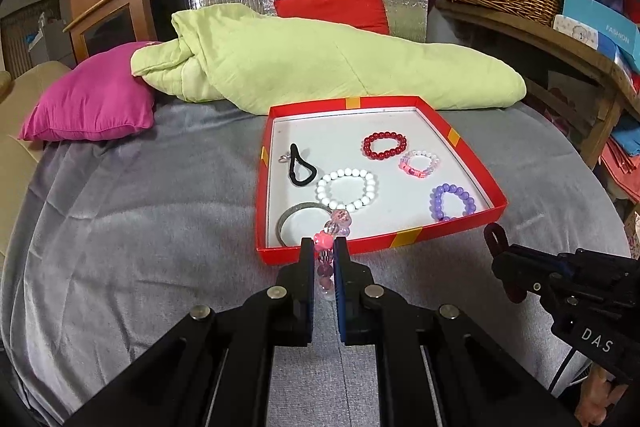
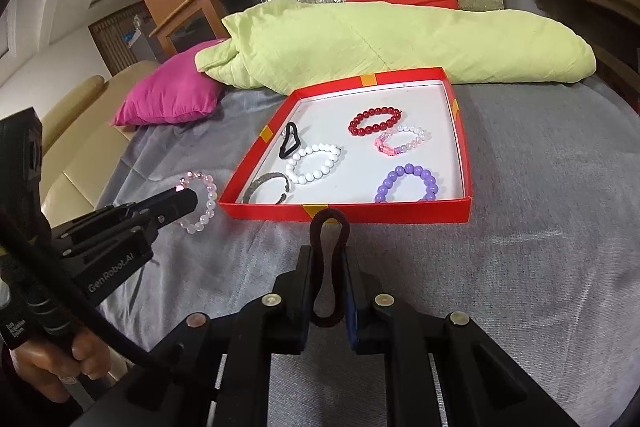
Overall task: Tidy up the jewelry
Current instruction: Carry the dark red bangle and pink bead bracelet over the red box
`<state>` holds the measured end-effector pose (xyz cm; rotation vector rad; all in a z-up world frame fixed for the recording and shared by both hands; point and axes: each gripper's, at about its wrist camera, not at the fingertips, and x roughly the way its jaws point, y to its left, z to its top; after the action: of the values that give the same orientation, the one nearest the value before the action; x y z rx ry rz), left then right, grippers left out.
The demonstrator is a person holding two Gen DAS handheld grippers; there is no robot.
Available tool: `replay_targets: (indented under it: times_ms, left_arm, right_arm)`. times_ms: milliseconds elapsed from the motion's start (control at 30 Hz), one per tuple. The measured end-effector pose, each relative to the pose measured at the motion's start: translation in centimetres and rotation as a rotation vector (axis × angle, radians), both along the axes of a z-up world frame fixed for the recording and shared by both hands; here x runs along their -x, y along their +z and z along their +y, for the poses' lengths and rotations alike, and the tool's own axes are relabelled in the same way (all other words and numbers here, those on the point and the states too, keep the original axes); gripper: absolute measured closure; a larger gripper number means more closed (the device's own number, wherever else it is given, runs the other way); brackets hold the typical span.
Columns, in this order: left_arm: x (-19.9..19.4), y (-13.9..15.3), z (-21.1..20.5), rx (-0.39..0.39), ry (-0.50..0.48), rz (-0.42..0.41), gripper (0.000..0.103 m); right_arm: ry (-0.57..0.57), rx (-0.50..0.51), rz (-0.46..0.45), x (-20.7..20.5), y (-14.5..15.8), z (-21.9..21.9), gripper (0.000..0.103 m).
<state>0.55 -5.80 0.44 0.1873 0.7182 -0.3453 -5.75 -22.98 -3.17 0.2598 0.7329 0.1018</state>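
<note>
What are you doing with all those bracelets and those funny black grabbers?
A person is sorting jewelry into a red box on a grey bed cover. The left tongs are shut on a pink bead bracelet, just outside the box. The right tongs are shut on a dark red hair tie near the box's front edge. Inside already lie red, white, purple and pale pink bracelets, a silver bangle and a black hair tie.

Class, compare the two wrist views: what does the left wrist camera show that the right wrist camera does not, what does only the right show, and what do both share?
Only the left wrist view shows the blue box lettered FASHION on the wooden shelf.

Only the right wrist view shows the whole loop of the pale pink beaded bracelet in the left gripper.

Both show the red cardboard tray and its purple bead bracelet.
</note>
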Motion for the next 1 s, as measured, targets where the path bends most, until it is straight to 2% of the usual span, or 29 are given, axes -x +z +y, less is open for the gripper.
replay_targets:
  times_ms: [1000]
  left_arm:
    - [-1.4, 0.8, 0.1, 0.017, 0.038, -0.019, 0.093]
  right_arm:
    - [-0.036, -0.043, -0.037, -1.0, 1.4, -0.3, 0.088]
